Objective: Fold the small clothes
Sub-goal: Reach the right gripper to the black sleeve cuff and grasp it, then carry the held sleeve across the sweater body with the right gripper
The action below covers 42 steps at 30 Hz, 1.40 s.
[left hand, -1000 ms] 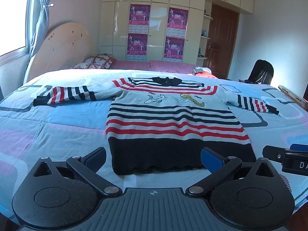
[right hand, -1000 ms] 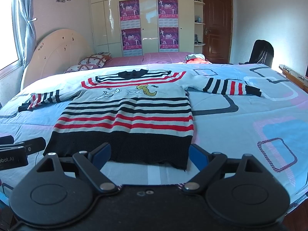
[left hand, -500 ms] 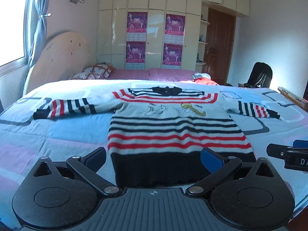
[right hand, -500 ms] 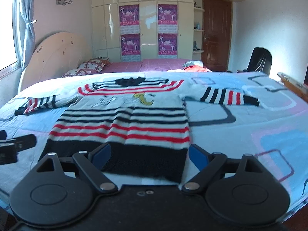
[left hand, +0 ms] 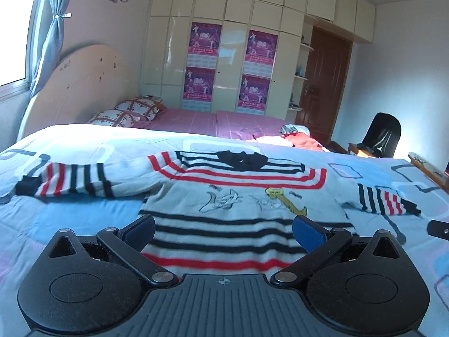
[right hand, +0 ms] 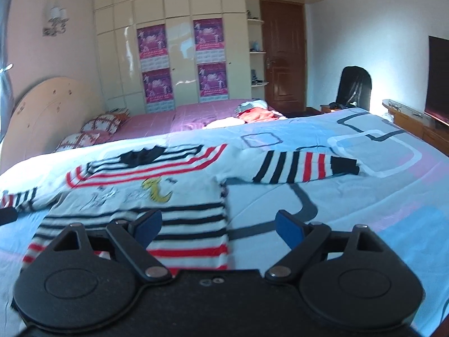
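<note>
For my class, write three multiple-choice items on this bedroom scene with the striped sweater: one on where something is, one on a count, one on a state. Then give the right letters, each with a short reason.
1. Where does the striped sweater lie?
A. Flat on the blue patterned bedspread
B. Hung on the black chair
C. On the pink bed by the wardrobe

2. How many purple posters are on the wardrobe doors?
A. Two
B. Four
C. Six

3. What state is the left gripper in?
A. Shut on a sleeve
B. Shut on the hem
C. Open, holding nothing

Answers:
1 A: the sweater is spread front up on the bedspread, both sleeves out to the sides.
2 B: two pairs of posters, one above the other.
3 C: its blue pads stand wide apart above the sweater body, with nothing between them; the right gripper is open too.
</note>
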Tool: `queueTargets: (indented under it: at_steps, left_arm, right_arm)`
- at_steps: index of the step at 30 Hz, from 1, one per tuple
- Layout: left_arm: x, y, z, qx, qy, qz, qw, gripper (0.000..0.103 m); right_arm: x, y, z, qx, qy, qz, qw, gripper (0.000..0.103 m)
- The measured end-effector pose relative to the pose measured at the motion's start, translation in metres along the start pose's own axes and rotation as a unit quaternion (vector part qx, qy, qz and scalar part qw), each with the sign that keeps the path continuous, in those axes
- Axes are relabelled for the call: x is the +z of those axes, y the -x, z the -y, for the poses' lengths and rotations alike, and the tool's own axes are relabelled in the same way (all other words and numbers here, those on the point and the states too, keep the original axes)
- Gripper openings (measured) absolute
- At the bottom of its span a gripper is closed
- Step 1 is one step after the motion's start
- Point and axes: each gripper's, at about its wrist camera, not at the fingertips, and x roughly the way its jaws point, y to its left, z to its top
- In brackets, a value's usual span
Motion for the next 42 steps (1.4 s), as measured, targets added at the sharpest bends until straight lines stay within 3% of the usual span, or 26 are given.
queueTargets:
  at_steps: [2,6,9,14,18,23,24,26,27,30,33,34,36,38,40,41,42]
  left_arm:
    - [0.007,-0.028,0.009,0.006,-0.001,-0.008,0.9999,0.103]
    - [0.017,-0.085,0.023,-0.026,0.015,-0.032,0.999,0.103]
    - [0.017,-0.127,0.039,-0.029,0.016,-0.06,0.9976,0.103]
    - [0.018,-0.188,0.066,-0.025,-0.005,-0.093,0.9953,0.103]
    - [0.019,-0.219,0.081,-0.022,-0.014,-0.103,0.9944,0.103]
    - [0.02,-0.249,0.085,-0.004,-0.01,-0.116,0.9932,0.103]
    - [0.02,-0.255,0.085,0.0,-0.009,-0.121,0.9927,0.103]
    - [0.019,-0.263,0.085,0.006,-0.008,-0.128,0.9917,0.103]
    - [0.018,-0.267,0.085,0.008,-0.008,-0.132,0.9912,0.103]
    - [0.017,-0.274,0.087,0.011,-0.01,-0.139,0.9902,0.103]
    - [0.017,-0.279,0.088,0.01,-0.009,-0.145,0.9893,0.103]
    - [0.016,-0.28,0.088,0.009,-0.009,-0.148,0.9889,0.103]
    - [0.015,-0.283,0.087,0.011,-0.007,-0.154,0.9879,0.103]
    - [0.015,-0.285,0.086,0.016,-0.006,-0.155,0.9877,0.103]
    - [0.017,-0.283,0.083,0.019,-0.011,-0.147,0.9888,0.103]
    - [0.018,-0.283,0.081,0.023,-0.015,-0.146,0.9889,0.103]
    - [0.018,-0.283,0.079,0.027,-0.018,-0.148,0.9885,0.103]
  right_arm:
    - [0.007,-0.018,0.017,-0.012,-0.022,0.01,1.0,0.088]
    - [0.022,-0.068,0.064,-0.037,-0.083,0.021,0.996,0.085]
    - [0.029,-0.112,0.108,-0.063,-0.13,0.021,0.989,0.084]
    - [0.033,-0.186,0.187,-0.103,-0.221,0.01,0.97,0.084]
    - [0.027,-0.23,0.228,-0.129,-0.269,-0.004,0.954,0.084]
    - [0.016,-0.257,0.255,-0.117,-0.317,-0.002,0.941,0.081]
    - [0.017,-0.261,0.258,-0.114,-0.317,0.002,0.941,0.078]
    - [0.02,-0.27,0.262,-0.11,-0.317,0.004,0.942,0.052]
    - [0.02,-0.274,0.265,-0.11,-0.322,-0.002,0.94,0.023]
    - [0.018,-0.275,0.273,-0.096,-0.346,-0.005,0.933,0.02]
    - [0.016,-0.272,0.278,-0.064,-0.364,0.004,0.929,0.037]
    - [0.016,-0.273,0.279,-0.06,-0.366,0.007,0.929,0.032]
    - [0.019,-0.278,0.28,-0.075,-0.354,-0.006,0.932,0.007]
    - [0.03,-0.273,0.272,-0.096,-0.307,-0.013,0.947,0.007]
    - [0.038,-0.266,0.249,-0.136,-0.199,-0.01,0.971,0.007]
    - [0.032,-0.273,0.249,-0.149,-0.193,-0.038,0.969,0.006]
    - [0.025,-0.272,0.258,-0.14,-0.223,-0.036,0.964,0.005]
